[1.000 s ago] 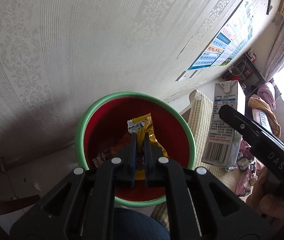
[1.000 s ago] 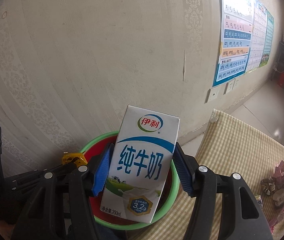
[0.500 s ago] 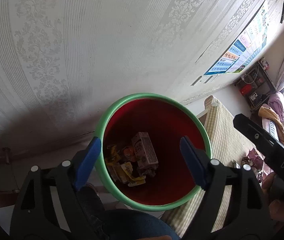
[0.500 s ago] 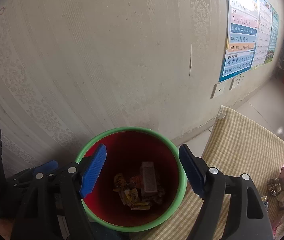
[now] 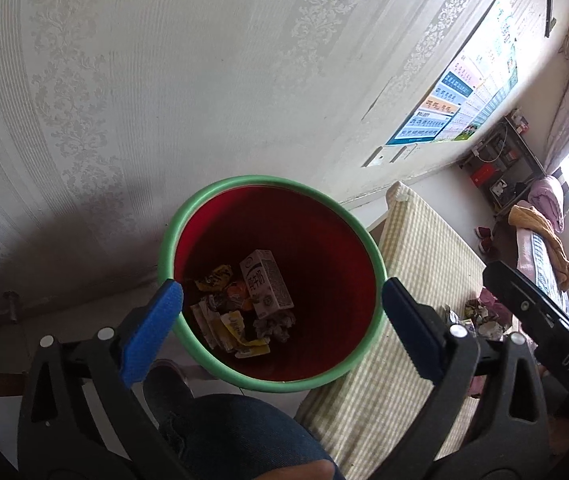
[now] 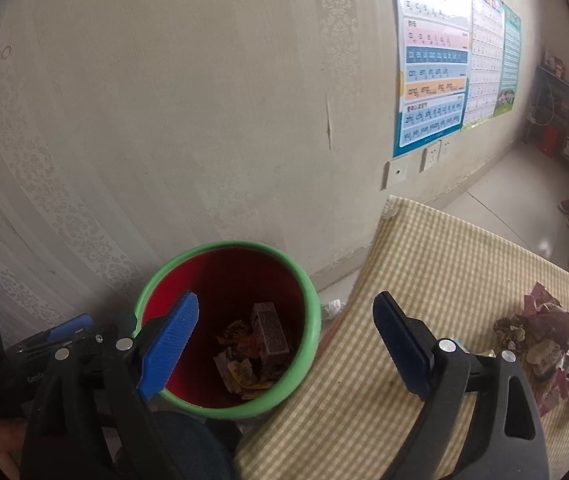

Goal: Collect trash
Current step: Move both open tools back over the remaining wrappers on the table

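Patterned wall behind bin; left gripper and right gripper are opening, nothing held. Wrappers on tablecloth could be scattered by a careless grab.

Red inside, mint green rim on the bin. White milk carton with green logo down in there, plus yellow and orange wrappers. Yellow-and-white gingham on the worktop. Cream damask wallpaper behind. Blue pads, black frames on both sets of tongs. Purple-brown crumpled wrappers at 3 o'clock. Blue-orange-pink striped poster.
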The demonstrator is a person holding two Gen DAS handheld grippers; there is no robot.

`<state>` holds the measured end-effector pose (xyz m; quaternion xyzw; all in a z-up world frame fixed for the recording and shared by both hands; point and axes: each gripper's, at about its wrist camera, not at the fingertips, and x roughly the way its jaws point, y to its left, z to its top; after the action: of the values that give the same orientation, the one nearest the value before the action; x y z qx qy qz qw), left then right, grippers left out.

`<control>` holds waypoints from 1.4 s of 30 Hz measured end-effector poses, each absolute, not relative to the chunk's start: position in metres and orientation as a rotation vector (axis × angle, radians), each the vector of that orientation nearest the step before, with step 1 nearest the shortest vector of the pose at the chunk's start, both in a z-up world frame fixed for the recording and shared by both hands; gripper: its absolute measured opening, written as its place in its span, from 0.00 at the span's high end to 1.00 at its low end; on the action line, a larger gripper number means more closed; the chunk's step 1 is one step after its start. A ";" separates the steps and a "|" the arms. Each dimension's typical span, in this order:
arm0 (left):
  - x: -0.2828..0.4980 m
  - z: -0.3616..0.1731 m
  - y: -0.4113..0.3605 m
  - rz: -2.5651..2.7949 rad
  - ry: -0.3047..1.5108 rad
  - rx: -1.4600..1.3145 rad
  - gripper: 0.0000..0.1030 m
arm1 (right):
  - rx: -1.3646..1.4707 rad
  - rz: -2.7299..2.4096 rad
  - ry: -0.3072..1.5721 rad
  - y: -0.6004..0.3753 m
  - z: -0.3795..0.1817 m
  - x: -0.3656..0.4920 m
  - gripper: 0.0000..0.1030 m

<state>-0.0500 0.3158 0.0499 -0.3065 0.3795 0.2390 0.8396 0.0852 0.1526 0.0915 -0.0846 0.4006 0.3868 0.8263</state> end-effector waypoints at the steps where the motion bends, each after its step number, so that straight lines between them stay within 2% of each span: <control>1: -0.049 0.051 0.311 0.497 0.803 -0.642 0.05 | -0.175 0.808 0.850 0.144 0.092 0.085 0.13; 11: -0.019 0.063 0.241 0.370 0.820 -0.569 0.05 | -0.130 0.655 0.837 0.050 0.091 0.085 0.08; 30: 0.020 0.063 0.118 0.137 0.888 -0.451 0.05 | -0.062 0.371 0.876 -0.120 0.075 0.077 0.08; 42: 0.049 0.054 0.064 0.021 0.941 -0.379 0.05 | -0.036 0.279 0.999 -0.171 0.029 0.078 0.08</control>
<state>0.0486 0.0642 0.0544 -0.1813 0.4505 0.0101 0.8741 0.0780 -0.1709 0.0291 -0.0173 0.4776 0.1332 0.8683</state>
